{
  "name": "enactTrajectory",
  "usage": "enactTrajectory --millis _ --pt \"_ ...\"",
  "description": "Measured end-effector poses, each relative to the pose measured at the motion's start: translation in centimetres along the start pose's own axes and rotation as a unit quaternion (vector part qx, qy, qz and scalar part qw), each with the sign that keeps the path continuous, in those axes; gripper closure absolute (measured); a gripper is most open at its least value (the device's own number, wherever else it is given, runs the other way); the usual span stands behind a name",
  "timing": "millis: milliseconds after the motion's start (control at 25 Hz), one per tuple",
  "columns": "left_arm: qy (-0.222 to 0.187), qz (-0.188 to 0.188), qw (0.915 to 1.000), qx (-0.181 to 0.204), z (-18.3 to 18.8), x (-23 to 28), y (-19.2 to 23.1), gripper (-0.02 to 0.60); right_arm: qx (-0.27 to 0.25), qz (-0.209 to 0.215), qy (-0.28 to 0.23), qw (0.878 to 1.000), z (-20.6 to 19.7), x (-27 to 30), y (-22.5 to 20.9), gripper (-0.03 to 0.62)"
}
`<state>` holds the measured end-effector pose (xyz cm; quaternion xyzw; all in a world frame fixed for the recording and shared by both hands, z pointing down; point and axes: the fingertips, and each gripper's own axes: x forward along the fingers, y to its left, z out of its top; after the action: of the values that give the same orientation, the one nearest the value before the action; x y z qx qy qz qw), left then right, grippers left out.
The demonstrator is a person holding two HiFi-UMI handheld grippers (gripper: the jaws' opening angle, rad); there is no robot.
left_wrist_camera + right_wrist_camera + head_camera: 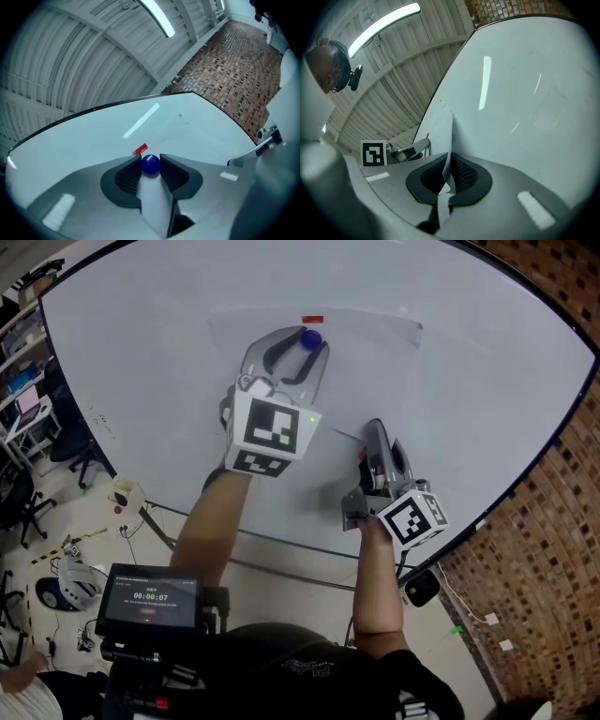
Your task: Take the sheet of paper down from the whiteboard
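Near the top edge of the whiteboard (141, 352), the left claw (302, 345) is gripping the blue magnet (150, 164) pinning the sheet of paper (375, 362), while the right claw (373, 429) is pinching the sheet's lower edge, so removal is only beginning.

screen (147, 599): small clock-like numbers, too tiny to read for sure | left gripper's cube (272, 435): black-and-white square sign, no words | right gripper's cube (413, 517): same kind of sign
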<state>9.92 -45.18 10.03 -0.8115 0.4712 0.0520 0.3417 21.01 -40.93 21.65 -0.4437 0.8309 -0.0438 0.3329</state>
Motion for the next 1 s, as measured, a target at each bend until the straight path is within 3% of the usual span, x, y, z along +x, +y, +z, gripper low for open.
enactTrajectory --millis 560,1000 --pt "-0.013 0.007 0.9993 -0.035 0.0 -1.5 0.1 0.459 0.008 -0.009 -0.023 1.0 0.0 -0.8 -0.4 0.582" --pt "0.028 0.046 0.9938 -0.097 -3.1 -7.0 0.4 0.459 -0.007 -0.016 -0.02 1.0 -0.3 -3.2 -0.5 0.582"
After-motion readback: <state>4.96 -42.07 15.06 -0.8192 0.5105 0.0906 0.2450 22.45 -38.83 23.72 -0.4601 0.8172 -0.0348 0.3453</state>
